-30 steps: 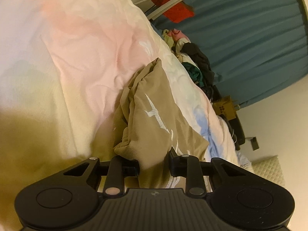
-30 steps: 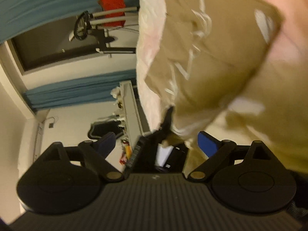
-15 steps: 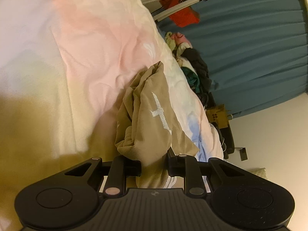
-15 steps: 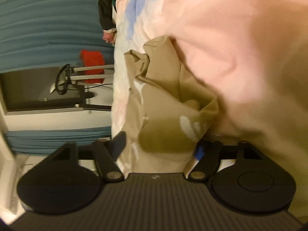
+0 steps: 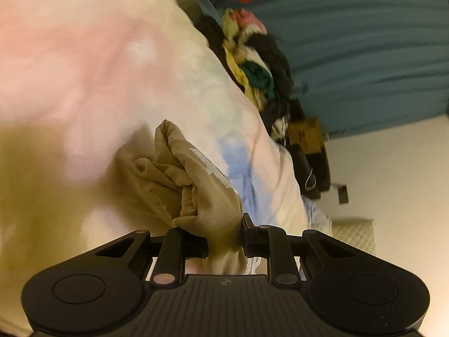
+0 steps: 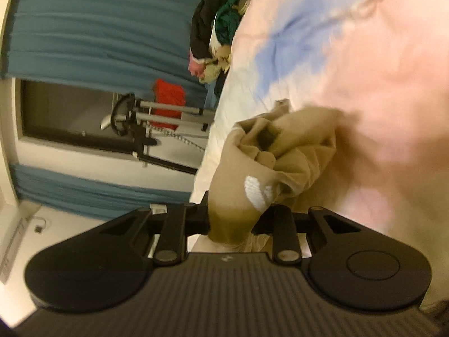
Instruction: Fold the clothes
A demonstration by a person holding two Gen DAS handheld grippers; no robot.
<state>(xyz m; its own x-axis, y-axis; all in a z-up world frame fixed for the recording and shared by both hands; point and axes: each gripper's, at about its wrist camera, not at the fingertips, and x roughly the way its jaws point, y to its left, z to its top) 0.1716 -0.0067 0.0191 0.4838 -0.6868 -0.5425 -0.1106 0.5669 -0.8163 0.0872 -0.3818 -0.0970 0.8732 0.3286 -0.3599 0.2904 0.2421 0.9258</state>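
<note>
Left gripper [image 5: 224, 243] clamped on a bunched fold of the tan garment [image 5: 196, 185] – which lies crumpled on the pink-and-white bedspread [image 5: 84, 56], a clothes pile [image 5: 252, 64] beyond – and right gripper [image 6: 233, 219] likewise pinching the garment's fabric.

No legible text anywhere (white marks on the tan garment [image 5: 207, 185] too blurred)
</note>
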